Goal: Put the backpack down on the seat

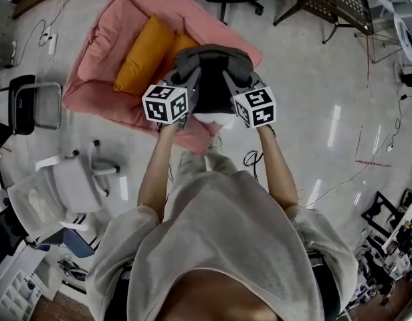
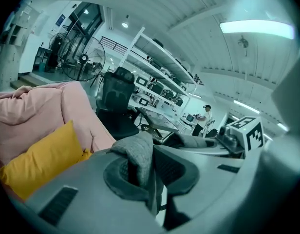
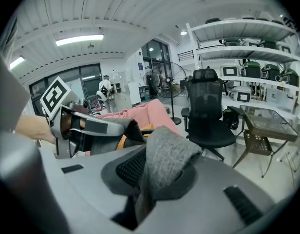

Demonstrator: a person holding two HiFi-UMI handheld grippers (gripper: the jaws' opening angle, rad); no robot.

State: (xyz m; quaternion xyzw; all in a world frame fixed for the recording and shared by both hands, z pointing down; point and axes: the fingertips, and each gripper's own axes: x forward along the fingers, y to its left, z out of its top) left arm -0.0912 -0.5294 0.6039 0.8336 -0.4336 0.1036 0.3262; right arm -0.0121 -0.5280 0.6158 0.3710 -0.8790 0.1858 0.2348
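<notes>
A grey backpack [image 1: 213, 69] hangs over the near edge of the pink cushioned seat [image 1: 102, 69], on which yellow pillows [image 1: 144, 53] lie. My left gripper [image 1: 192, 80] is shut on one grey shoulder strap [image 2: 140, 152], which is pinched between its jaws [image 2: 140, 172]. My right gripper [image 1: 231, 79] holds the other strap [image 3: 167, 155], clamped between its jaws [image 3: 150, 179]. The two grippers stand side by side, close together. The right gripper view shows the left gripper [image 3: 86, 128] with the pink seat [image 3: 150, 113] behind it. The bag's underside is hidden.
A white office chair [image 1: 65, 186] and a black chair [image 1: 32, 102] stand left of me. A black office chair [image 3: 208, 111] and a wire table [image 1: 336, 2] are beyond the seat. Cables [image 1: 366, 166] lie on the floor at right. Shelving [image 2: 159, 77] lines the far wall.
</notes>
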